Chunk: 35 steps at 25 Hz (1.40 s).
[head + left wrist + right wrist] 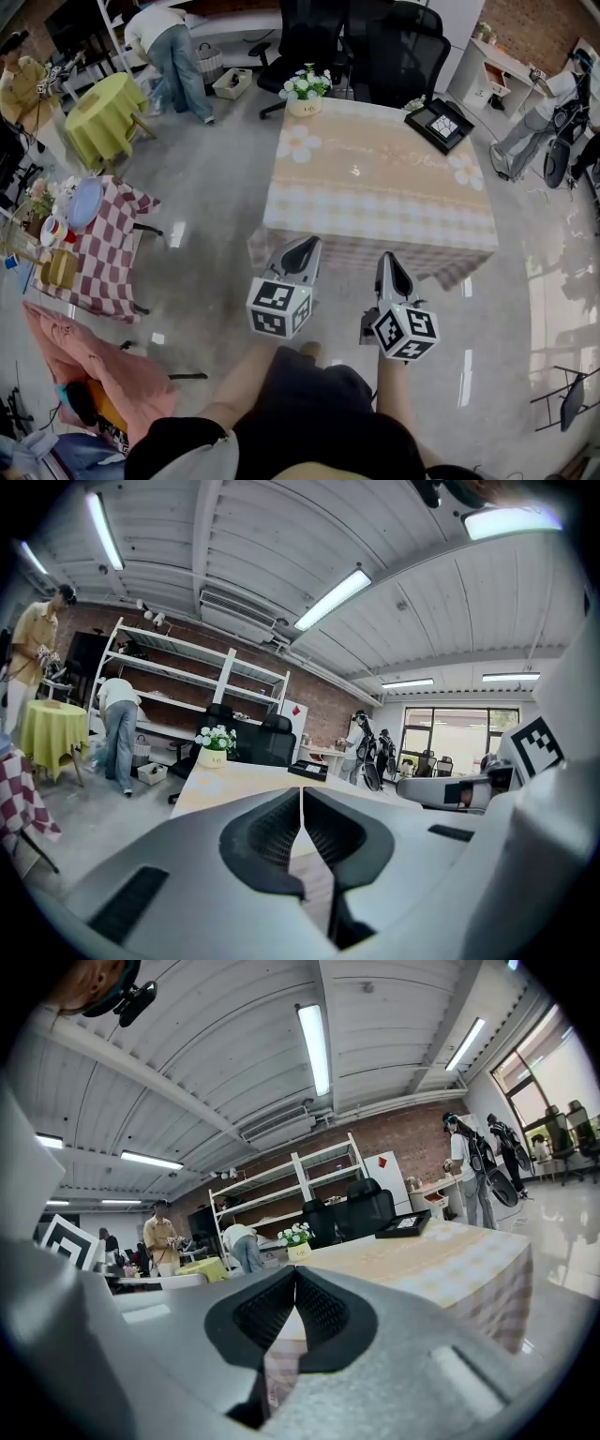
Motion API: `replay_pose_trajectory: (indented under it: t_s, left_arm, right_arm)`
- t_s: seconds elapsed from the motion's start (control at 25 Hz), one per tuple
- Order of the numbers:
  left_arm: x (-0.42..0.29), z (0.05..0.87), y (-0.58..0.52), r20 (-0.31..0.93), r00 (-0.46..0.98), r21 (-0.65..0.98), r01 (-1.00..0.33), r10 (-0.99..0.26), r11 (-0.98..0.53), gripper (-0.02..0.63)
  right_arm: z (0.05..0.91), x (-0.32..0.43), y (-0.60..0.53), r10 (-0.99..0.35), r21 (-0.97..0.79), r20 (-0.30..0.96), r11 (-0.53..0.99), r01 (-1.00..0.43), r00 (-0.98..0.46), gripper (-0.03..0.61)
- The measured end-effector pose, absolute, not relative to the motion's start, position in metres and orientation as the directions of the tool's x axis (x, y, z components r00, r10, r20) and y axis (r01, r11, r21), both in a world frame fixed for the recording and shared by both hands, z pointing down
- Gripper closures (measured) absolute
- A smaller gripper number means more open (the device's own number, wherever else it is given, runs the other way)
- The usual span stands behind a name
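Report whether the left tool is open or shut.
Shut: the grey left tool has its jaws meeting at the tips, nothing between them.

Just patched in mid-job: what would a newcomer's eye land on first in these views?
The big table in its peach flowered cloth fills the middle of the head view, with a pot of white flowers at its far edge and a black tray on its far right corner. Short of its near edge, the left gripper and right gripper hang side by side, jaws together on nothing.
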<state>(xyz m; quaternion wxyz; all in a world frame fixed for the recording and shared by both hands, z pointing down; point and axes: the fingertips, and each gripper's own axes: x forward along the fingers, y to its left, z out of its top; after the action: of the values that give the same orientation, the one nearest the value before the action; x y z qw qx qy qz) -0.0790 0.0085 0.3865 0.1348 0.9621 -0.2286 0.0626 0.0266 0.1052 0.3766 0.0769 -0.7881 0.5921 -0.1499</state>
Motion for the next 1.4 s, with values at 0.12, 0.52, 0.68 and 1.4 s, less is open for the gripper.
replay_pose_trajectory:
  t_s: [0.12, 0.52, 0.68, 1.4]
  left_arm:
    - [-0.077, 0.392, 0.005, 0.188, 0.888, 0.239, -0.456, -0.420, -0.857, 0.595]
    - [-0.081, 0.403, -0.004, 0.216, 0.875, 0.259, -0.479, -0.433, -0.839, 0.595]
    - [-0.082, 0.403, -0.011, 0.217, 0.867, 0.263, -0.494, -0.448, -0.829, 0.595]
    - [-0.020, 0.407, -0.050, 0.230, 0.853, 0.287, -0.519, -0.468, -0.805, 0.595]
  right_arm:
    - [0.380, 0.026, 0.100, -0.957, -0.297, 0.152, -0.283, -0.912, 0.247, 0.574]
    - [0.385, 0.031, 0.091, -0.954, -0.289, 0.187, -0.283, -0.915, 0.236, 0.574]
    - [0.387, 0.032, 0.081, -0.958, -0.289, 0.189, -0.265, -0.920, 0.217, 0.574]
    - [0.393, 0.097, 0.035, -0.960, -0.299, 0.210, -0.243, -0.923, 0.185, 0.574]
